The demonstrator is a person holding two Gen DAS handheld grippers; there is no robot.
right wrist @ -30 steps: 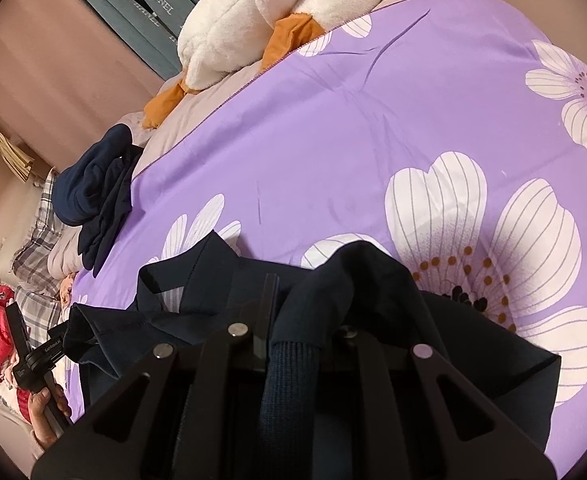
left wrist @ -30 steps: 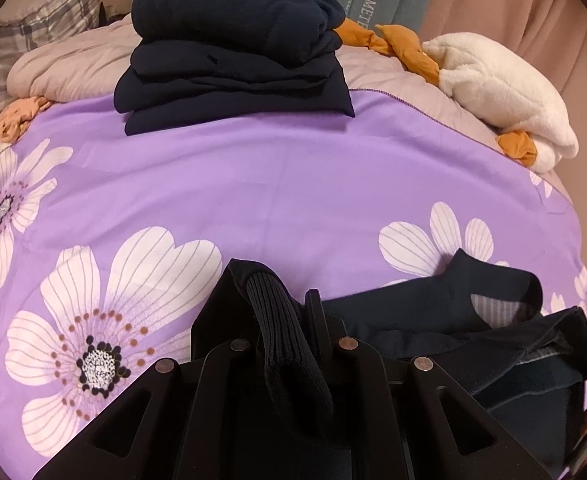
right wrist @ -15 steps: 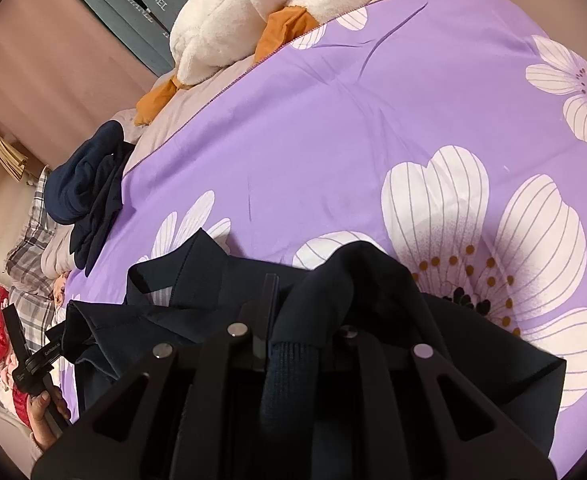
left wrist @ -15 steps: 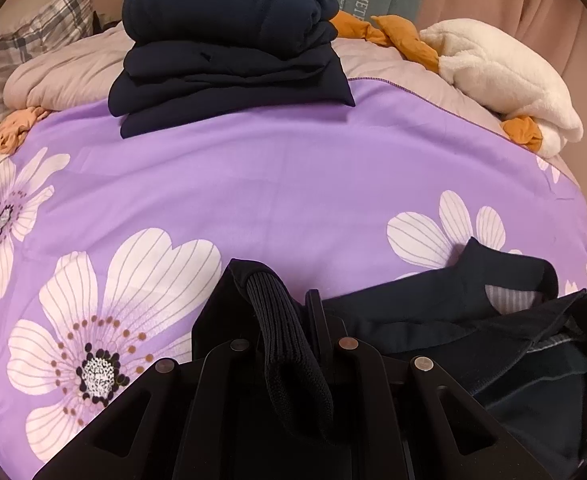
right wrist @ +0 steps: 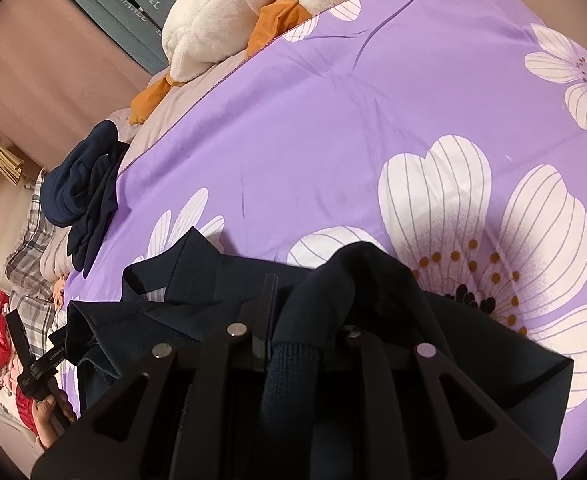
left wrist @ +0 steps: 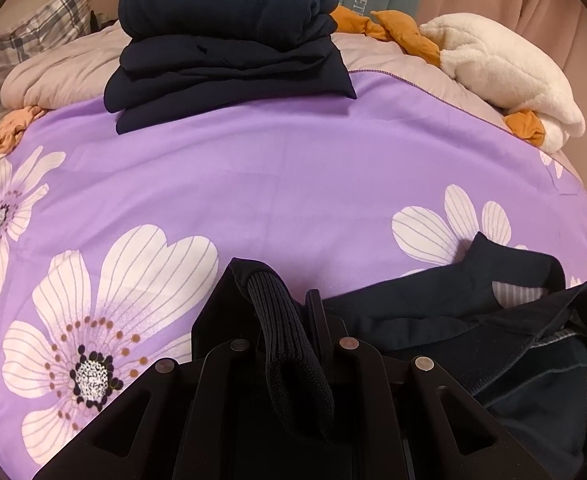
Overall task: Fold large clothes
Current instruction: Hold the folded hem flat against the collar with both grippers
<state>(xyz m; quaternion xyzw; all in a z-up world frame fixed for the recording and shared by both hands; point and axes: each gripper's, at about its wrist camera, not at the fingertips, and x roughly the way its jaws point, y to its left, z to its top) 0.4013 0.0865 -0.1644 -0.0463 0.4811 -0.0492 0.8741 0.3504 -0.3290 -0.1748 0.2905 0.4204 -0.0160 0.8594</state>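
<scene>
The left hand-held gripper [left wrist: 293, 312] was clamped on a ribbed cuff [left wrist: 289, 344] of the navy garment [left wrist: 473, 320], which lay bunched at lower right on the purple bed cover [left wrist: 293, 184]. The right hand-held gripper [right wrist: 293, 312] pinched its other cuff [right wrist: 293, 364]. Folded navy clothes [left wrist: 225, 44] sat stacked at upper centre.

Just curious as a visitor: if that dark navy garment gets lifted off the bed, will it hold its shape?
Probably not: the navy garment already sags and creases between both tools. Its ribbed cuff droops limply over the left tool, so it looks soft.
</scene>
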